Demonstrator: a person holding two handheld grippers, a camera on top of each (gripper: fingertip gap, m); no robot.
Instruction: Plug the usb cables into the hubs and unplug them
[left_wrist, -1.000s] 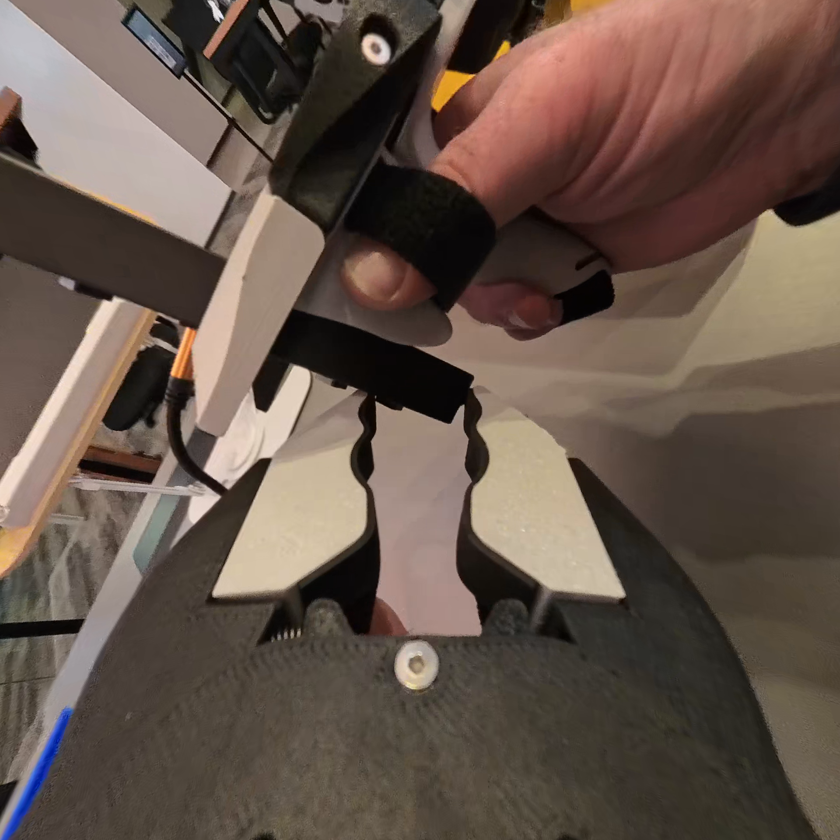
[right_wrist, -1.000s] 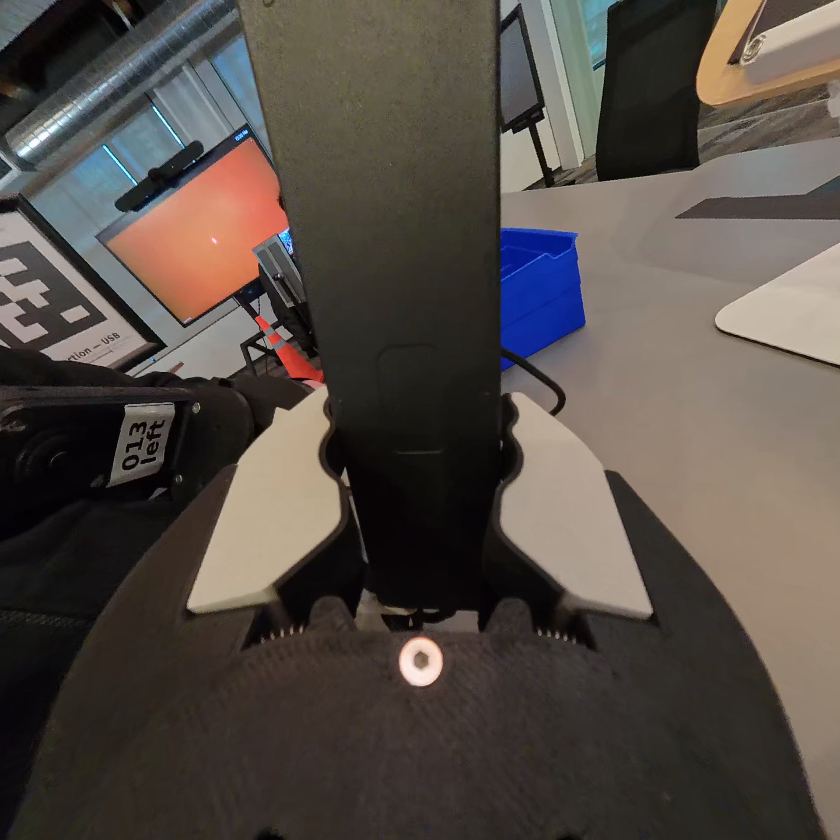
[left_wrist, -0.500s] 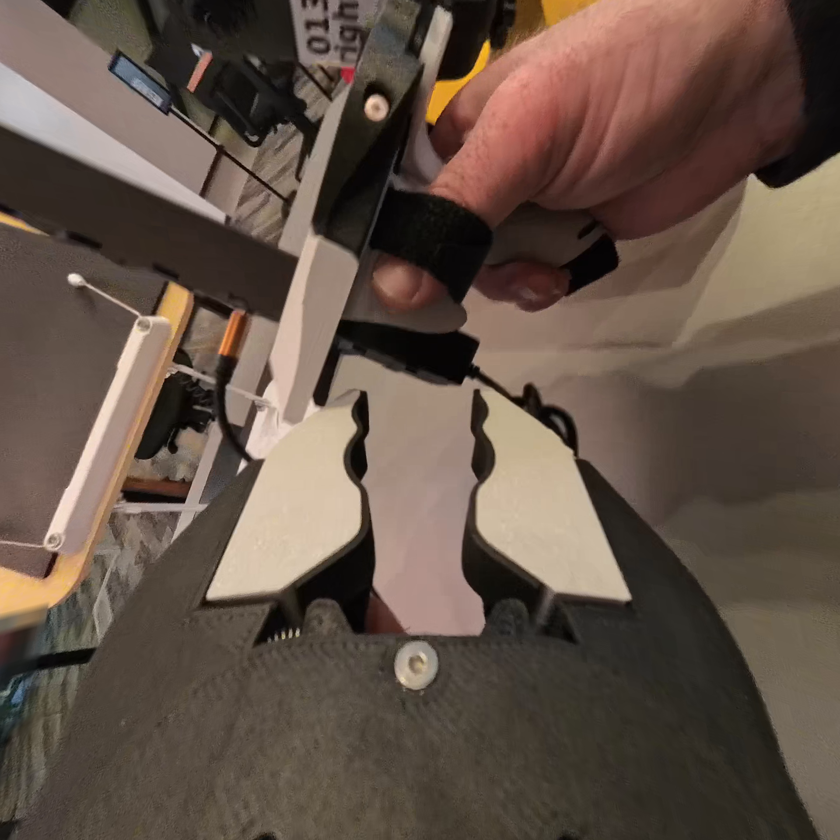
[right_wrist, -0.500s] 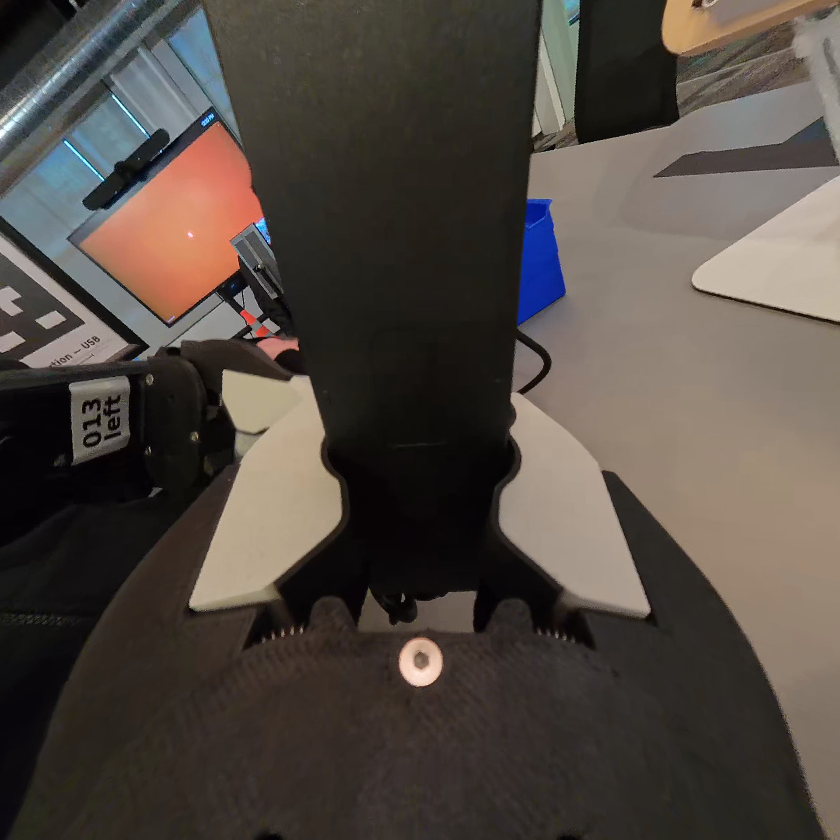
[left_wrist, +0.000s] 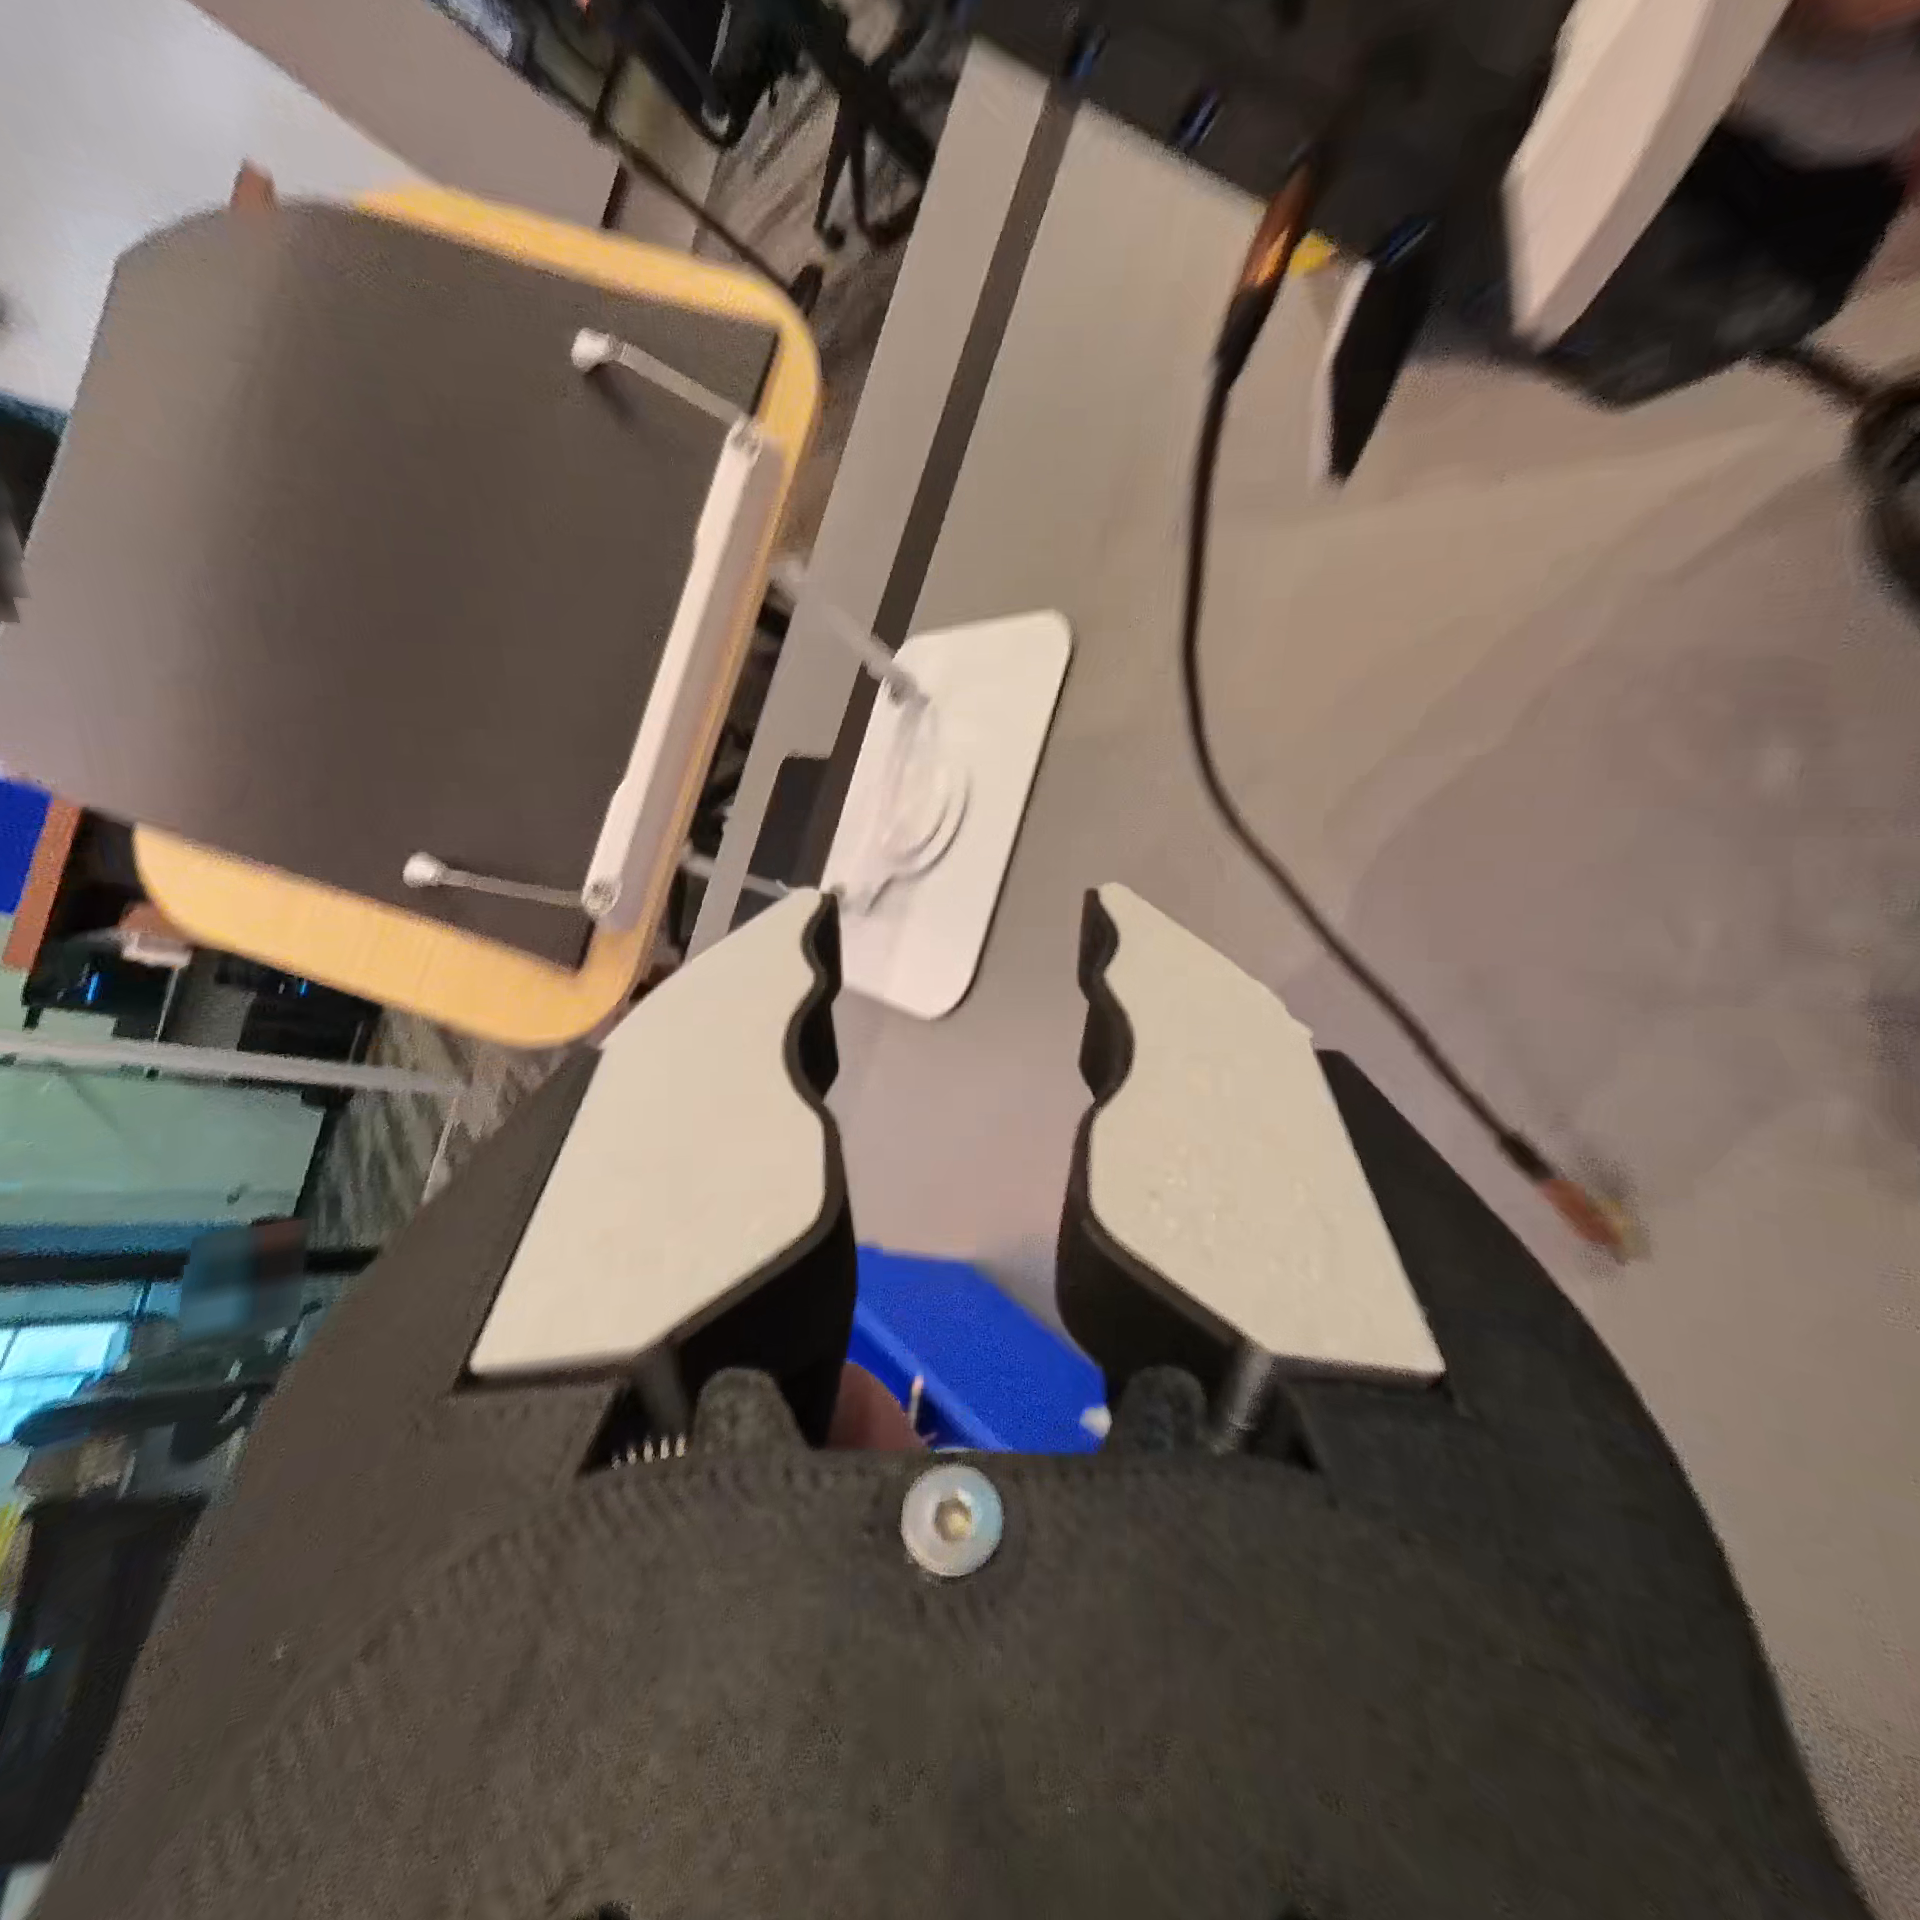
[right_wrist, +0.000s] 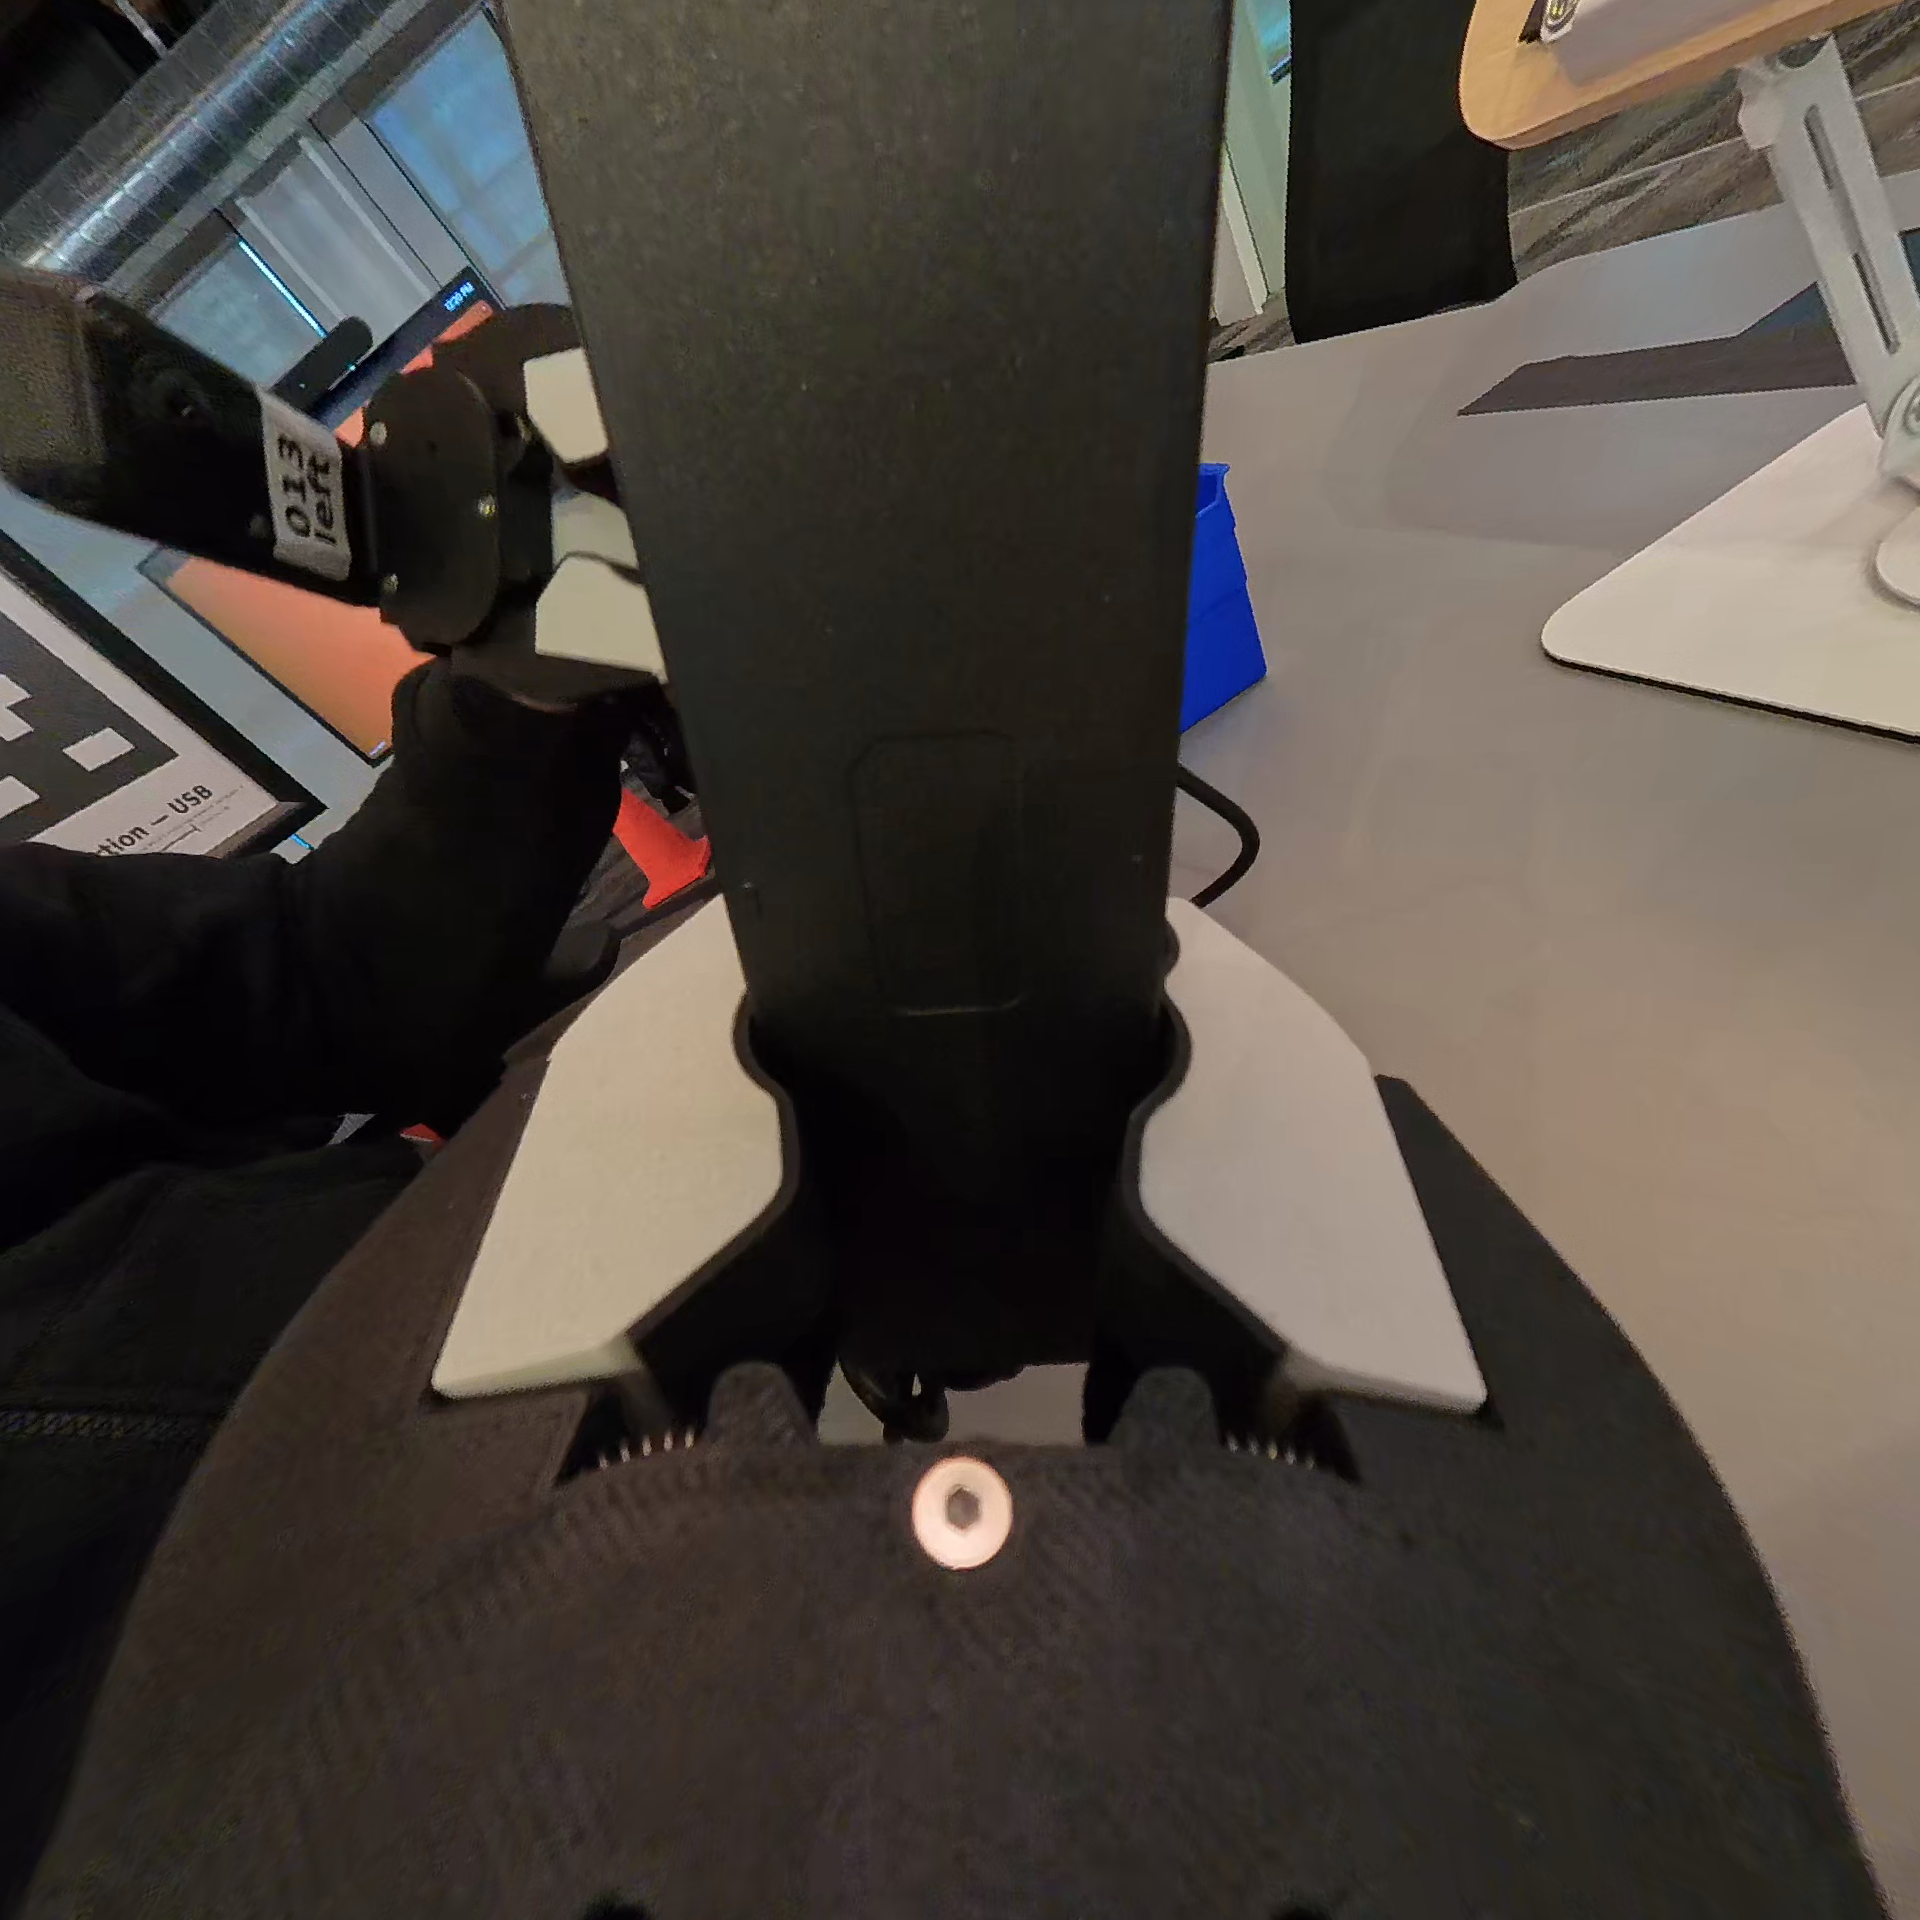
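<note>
While the right gripper (right_wrist: 961, 1039) clamps the long black hub (right_wrist: 894, 416) upright above the grey table (right_wrist: 1558, 987), the left gripper (left_wrist: 956, 997) hangs w/ fingers apart & empty, so next it prob. must grab the loose cable plug (left_wrist: 1584, 1216) lying on the table.

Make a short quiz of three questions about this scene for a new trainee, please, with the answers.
1. True or false: the right gripper is shut on the black hub.
2. What does the left gripper hold? A) a cable B) nothing C) the blue bin
3. Fill in: the black cable hangs down to the grey ____.

Key: 1 true; 2 B; 3 table.
</note>
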